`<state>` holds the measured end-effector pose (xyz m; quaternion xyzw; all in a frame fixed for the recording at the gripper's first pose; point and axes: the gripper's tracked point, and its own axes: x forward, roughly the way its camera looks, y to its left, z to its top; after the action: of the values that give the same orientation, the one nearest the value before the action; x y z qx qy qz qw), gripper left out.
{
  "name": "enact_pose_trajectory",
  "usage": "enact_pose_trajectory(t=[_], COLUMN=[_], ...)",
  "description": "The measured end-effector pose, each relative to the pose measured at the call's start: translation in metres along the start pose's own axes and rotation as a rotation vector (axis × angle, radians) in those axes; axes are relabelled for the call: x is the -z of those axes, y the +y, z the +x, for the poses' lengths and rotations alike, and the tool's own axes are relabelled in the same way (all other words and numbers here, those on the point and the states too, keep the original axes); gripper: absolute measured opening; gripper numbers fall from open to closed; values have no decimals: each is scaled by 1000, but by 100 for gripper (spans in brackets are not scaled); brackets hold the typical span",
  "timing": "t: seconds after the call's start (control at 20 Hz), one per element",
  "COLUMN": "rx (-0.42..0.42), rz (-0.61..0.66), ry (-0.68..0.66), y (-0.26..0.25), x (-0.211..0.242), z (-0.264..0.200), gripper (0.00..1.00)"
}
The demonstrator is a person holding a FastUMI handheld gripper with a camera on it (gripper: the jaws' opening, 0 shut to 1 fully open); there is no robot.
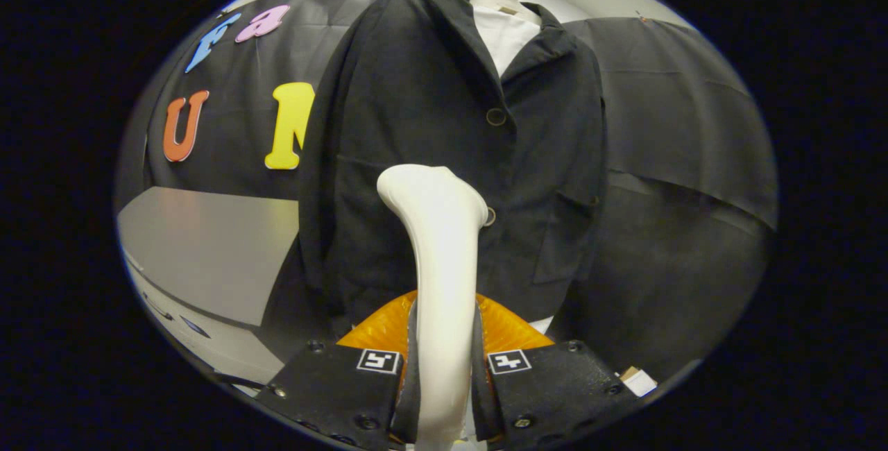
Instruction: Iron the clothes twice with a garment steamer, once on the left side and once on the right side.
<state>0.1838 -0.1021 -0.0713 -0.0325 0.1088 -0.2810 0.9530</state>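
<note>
Two fingers of the tool [444,368] press on the white garment steamer [438,264] at lower centre, closed around its handle. Its head rises against the dark jacket [430,90], which hangs at centre frame, near the lower button [490,216]. Open room lies beside the jacket's left edge, above the grey surface [208,250] at lower left.

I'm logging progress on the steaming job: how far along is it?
Done: the gripper is shut on the white steamer. In hand: its head is raised before the black jacket, near the lower button. Left: the frame can't show whether either side's pass is finished.
</note>
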Motion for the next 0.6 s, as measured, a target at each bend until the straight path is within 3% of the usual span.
enact_pose_trajectory(t=[0.6], rx=[-60], rz=[44], ry=[198], y=[2], x=[94], z=[0], gripper=[33])
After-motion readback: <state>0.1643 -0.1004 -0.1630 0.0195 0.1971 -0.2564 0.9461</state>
